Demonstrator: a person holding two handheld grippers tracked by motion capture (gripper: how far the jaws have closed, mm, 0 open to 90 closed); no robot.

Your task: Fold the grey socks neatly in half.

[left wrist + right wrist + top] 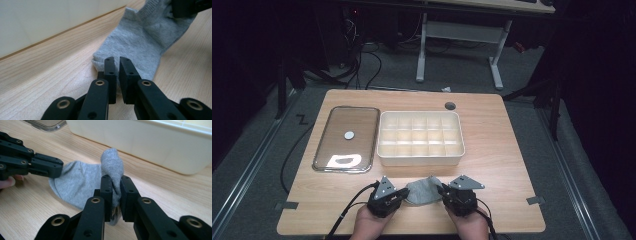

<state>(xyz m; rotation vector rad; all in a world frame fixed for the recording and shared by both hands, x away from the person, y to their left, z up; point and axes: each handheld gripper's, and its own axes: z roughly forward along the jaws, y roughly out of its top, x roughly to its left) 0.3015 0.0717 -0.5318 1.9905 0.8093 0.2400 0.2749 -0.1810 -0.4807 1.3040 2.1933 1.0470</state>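
- Grey sock [423, 191] is pinched at opposite ends: left gripper [117, 75], right gripper [115, 195].
- No fold is made yet; the compartment box [420, 159] beyond both grippers holds nothing.

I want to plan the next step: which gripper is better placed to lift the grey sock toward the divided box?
Right. The right gripper already pinches a raised fold of the grey sock, nearest the box.
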